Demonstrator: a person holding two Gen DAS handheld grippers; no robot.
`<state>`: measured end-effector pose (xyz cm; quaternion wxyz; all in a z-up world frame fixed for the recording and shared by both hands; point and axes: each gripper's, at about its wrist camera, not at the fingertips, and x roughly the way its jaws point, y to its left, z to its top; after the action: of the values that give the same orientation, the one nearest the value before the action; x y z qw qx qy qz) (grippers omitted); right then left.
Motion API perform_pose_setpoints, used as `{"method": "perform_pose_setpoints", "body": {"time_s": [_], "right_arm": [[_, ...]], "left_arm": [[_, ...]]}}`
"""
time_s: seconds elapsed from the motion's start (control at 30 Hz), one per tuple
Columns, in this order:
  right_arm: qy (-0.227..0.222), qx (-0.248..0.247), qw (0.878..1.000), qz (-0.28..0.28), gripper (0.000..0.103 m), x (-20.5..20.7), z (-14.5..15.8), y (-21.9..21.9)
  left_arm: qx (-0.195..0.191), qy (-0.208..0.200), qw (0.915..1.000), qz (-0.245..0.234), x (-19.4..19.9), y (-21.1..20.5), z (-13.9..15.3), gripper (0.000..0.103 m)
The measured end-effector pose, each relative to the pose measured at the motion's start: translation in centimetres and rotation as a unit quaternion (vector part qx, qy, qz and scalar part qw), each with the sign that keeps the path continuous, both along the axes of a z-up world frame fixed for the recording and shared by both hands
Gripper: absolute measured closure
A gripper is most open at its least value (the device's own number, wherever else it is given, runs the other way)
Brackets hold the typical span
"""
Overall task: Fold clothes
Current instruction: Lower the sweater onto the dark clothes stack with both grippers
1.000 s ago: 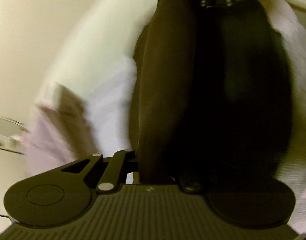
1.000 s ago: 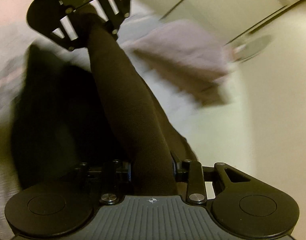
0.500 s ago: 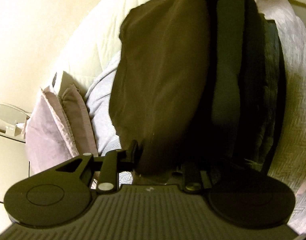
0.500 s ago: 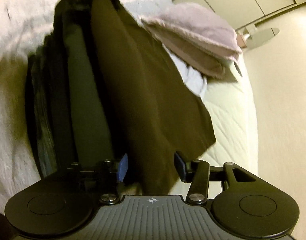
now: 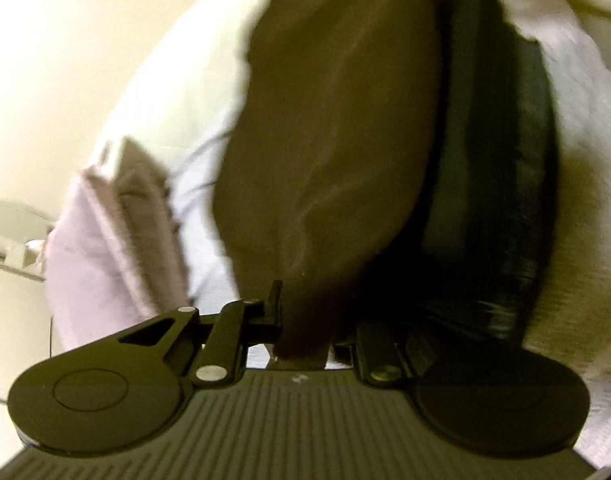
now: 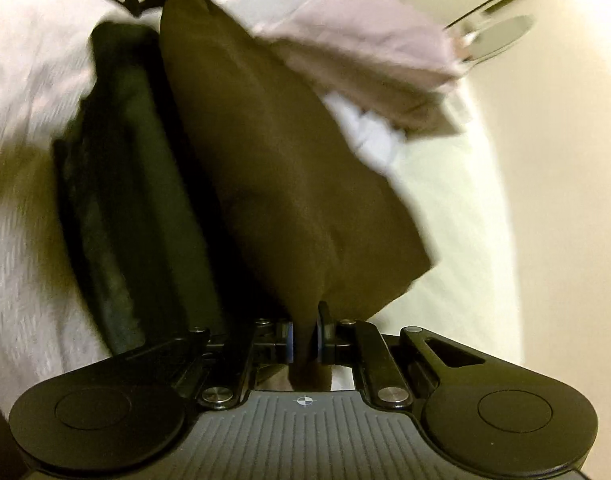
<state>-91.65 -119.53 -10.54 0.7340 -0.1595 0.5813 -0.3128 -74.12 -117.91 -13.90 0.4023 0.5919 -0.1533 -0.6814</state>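
Your right tool (image 6: 304, 338) had just closed, pinching a brown cloth (image 6: 273, 152). Your left tool (image 5: 305, 320) pinched its other end above the bed (image 5: 177, 80).

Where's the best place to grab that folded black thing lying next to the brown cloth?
Probably the near short end of the folded black garment, coming from the camera's side. It lies long and narrow in stacked layers on the white bedspread, so pinching that end through every layer should keep the fold together. The right hand-held gripper is busy now, closed on the brown cloth.
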Motion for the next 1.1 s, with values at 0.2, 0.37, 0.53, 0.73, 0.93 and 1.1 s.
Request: {"method": "perform_pose_setpoints", "body": {"time_s": [0.2,0.37,0.53,0.73,0.93,1.1], "right_arm": [[0.002,0.011,1.000,-0.011,0.095,-0.5,-0.1,-0.7],[0.014,0.023,1.000,-0.014,0.095,-0.3,-0.4,-0.7],[0.053,0.019,0.998,-0.019,0.074,0.5,0.2,0.2],[0.015,0.040,0.996,-0.074,0.057,-0.6,3.6,2.5],[-0.146,0.063,0.977,-0.141,0.057,0.6,9.5,2.4],[-0.233,0.102,0.952,-0.167,0.058,1.7,11.2,-2.0]], "left_arm": [[-0.008,0.018,0.9997,0.013,-0.1,0.8,0.9,0.092],[0.003,0.003,0.9998,0.017,-0.5,1.6,-0.4,0.092],[0.001,0.013,0.9994,0.034,0.8,2.4,1.4,0.081],[0.005,0.040,0.9961,0.078,4.0,5.4,3.5,0.081],[-0.014,0.133,0.9806,0.143,5.8,5.2,7.7,0.081],[-0.001,0.206,0.9672,0.148,4.3,2.5,10.3,0.081]]}}
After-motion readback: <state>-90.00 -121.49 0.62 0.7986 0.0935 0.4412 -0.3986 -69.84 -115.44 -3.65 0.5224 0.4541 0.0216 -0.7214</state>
